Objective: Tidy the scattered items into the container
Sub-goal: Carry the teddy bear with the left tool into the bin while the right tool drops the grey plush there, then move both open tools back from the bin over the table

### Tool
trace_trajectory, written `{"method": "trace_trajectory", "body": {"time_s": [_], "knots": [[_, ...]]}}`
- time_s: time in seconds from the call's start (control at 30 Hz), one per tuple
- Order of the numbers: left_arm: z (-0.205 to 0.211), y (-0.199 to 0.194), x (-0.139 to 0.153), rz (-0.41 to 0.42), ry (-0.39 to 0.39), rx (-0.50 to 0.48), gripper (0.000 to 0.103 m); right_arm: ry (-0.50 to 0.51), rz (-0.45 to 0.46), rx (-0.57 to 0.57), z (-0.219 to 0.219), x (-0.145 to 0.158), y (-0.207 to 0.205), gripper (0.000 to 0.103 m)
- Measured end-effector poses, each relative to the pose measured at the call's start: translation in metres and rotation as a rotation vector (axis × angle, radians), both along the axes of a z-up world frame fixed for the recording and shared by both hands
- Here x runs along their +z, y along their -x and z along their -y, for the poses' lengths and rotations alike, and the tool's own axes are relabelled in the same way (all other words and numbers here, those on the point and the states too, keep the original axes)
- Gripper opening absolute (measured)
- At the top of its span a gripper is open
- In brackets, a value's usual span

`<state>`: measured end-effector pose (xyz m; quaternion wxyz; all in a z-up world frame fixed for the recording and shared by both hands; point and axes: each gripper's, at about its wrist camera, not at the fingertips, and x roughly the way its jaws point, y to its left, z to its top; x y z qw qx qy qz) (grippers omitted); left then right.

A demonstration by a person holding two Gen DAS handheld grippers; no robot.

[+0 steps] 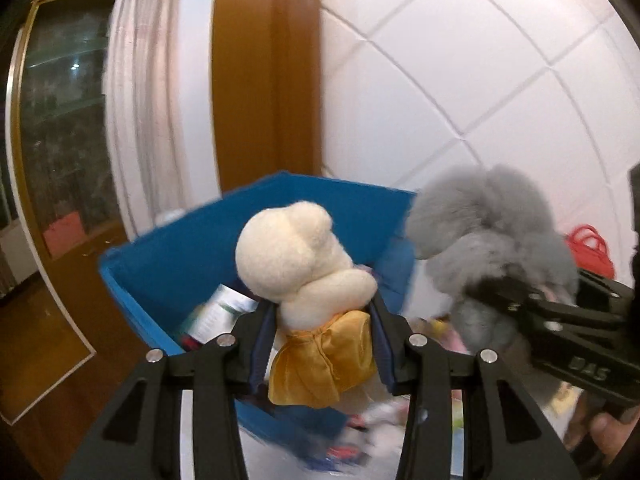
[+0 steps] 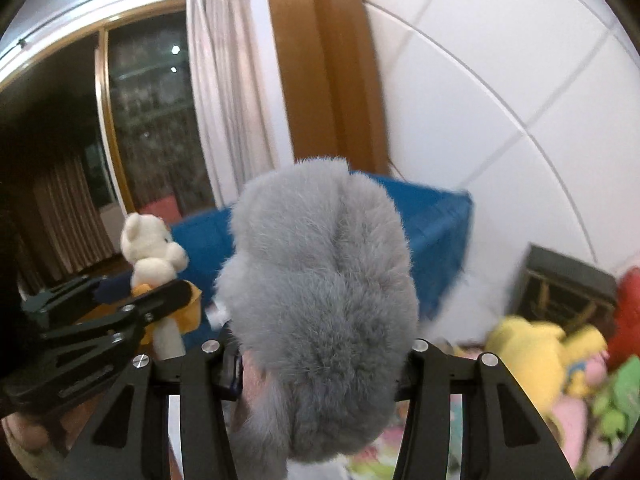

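Note:
My left gripper is shut on a cream teddy bear in a yellow dress and holds it up over the near edge of the blue bin. My right gripper is shut on a grey fluffy plush toy and holds it up in front of the same blue bin. The grey plush shows in the left wrist view, just right of the bin. The bear and left gripper show at the left of the right wrist view. A booklet lies inside the bin.
The bin stands on the floor against a white tiled wall and a brown door frame. A yellow plush, a green toy, a red toy and a dark box lie to the right. A red basket sits behind.

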<state>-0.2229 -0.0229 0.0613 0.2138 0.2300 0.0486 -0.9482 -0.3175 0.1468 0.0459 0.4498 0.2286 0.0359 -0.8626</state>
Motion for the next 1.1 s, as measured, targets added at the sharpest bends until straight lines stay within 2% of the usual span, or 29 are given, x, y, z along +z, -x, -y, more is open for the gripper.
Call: {"method": "trace_trajectory", "body": {"time_s": [0.1,0.27,0.4,0.43,0.5,0.57,0.7,0.77,0.97,1.1], "knots": [[0.051,0.015,0.002,0.022,-0.013,0.017,0.042,0.018,0.0,0.014,0.053,0.01,0.006,0.049],[0.111,0.033,-0.007,0.052,-0.041,0.01,0.042,-0.003,0.029,0.008,0.122,0.001,0.018,0.049],[0.142,0.042,-0.021,0.072,-0.079,-0.012,0.044,-0.047,0.051,-0.016,0.154,-0.013,0.029,0.049],[0.147,0.044,-0.025,0.076,-0.087,-0.018,0.046,-0.053,0.052,-0.023,0.159,-0.015,0.031,0.051],[0.156,0.048,-0.032,0.086,-0.101,-0.029,0.06,-0.066,0.053,-0.038,0.168,-0.019,0.034,0.067],[0.159,0.051,-0.039,0.093,-0.102,-0.034,0.08,-0.069,0.042,-0.065,0.172,-0.019,0.035,0.087],[0.166,0.052,-0.05,0.106,-0.118,-0.039,0.081,-0.079,0.042,-0.104,0.171,-0.018,0.034,0.092],[0.169,0.05,-0.054,0.114,-0.128,-0.039,0.081,-0.083,0.042,-0.126,0.169,-0.02,0.031,0.1],[0.163,0.044,-0.059,0.119,-0.152,-0.047,0.082,-0.09,0.023,-0.211,0.141,-0.024,0.016,0.103],[0.139,0.04,-0.055,0.094,-0.148,-0.081,0.084,-0.095,0.008,-0.276,0.113,-0.026,0.006,0.103]]}}
